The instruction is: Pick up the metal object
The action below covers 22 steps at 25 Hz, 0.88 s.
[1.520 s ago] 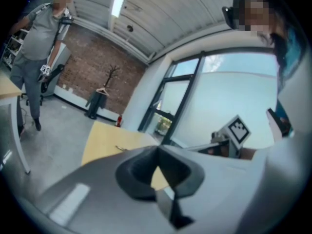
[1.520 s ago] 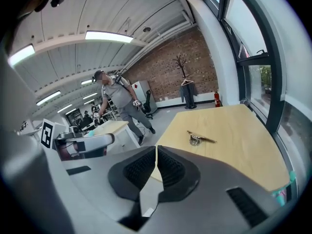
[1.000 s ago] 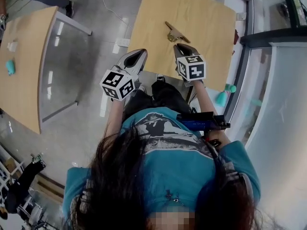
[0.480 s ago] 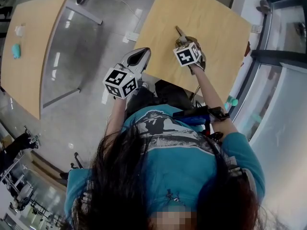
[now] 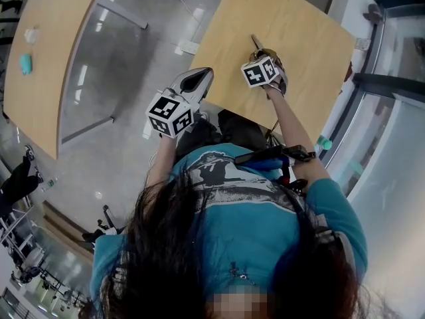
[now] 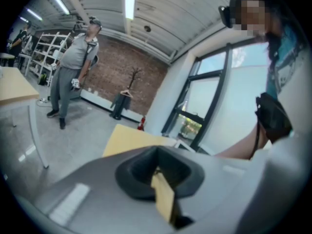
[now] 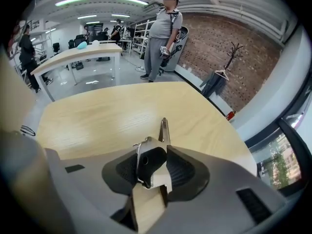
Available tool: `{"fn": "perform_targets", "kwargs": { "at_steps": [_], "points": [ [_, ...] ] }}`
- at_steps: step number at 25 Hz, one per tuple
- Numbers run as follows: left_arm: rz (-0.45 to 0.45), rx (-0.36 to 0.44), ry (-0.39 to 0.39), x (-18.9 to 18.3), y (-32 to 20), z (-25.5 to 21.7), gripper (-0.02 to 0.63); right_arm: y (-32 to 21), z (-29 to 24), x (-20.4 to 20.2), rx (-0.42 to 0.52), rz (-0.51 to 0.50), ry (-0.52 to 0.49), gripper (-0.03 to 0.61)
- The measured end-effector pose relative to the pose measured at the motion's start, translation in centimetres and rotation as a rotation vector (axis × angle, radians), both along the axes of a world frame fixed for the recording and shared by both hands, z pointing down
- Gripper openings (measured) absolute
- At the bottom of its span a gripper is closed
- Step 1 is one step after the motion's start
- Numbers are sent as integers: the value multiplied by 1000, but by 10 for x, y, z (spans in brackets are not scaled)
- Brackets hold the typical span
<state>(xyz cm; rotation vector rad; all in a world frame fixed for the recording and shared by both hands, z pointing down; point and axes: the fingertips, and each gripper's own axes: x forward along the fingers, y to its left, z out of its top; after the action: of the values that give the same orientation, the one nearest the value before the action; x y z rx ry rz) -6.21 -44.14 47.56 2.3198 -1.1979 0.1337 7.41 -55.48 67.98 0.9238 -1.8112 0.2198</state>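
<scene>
**— What do we see on the left?**
— Far to the left of the left tongs (image 5: 199, 77), across bare floor, we see a second table (image 5: 40, 65). The left tongs hover just off the near edge of the wooden table (image 5: 299, 32). They are clenched. In the left gripper view the dark pads meet, and we find nothing between them. Their marker cube (image 5: 170, 113) sits behind them, toward the wearer. Beyond their tips a person (image 6: 73, 62) stands on the open floor in front of a brick wall.

**— And to the right of them?**
— The right tongs (image 7: 155, 151) tilt down over the wooden table, well apart from the left pair. Their jaws have just been closing, and we see them grasping the metal object (image 7: 164, 128). Its silvery body fills the gap, with a dark pad against each side. Its narrow end pokes out past the tips, above the tabletop. We cannot tell whether it has left the wood.

**— Anything further right?**
— Ahead of the right tongs and off to the right of their tips, a coat stand (image 7: 222, 74) rises against the brick. In the head view, the second cube (image 5: 259, 72) covers most of these jaws.
</scene>
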Motion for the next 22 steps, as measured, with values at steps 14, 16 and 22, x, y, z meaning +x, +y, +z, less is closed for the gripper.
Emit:
{"fn": "perform_targets", "kwargs": {
  "at_steps": [14, 16, 22],
  "points": [
    [32, 30, 3, -9, 15, -8, 3, 20, -42, -9, -141, 314, -421, 106],
    [37, 33, 6, -11, 21, -8, 3, 28, -53, -13, -159, 368, -515, 104],
    [60, 39, 19, -28, 45, -13, 3, 66, -101, -33, -153, 423, -685, 103]
  ]
}}
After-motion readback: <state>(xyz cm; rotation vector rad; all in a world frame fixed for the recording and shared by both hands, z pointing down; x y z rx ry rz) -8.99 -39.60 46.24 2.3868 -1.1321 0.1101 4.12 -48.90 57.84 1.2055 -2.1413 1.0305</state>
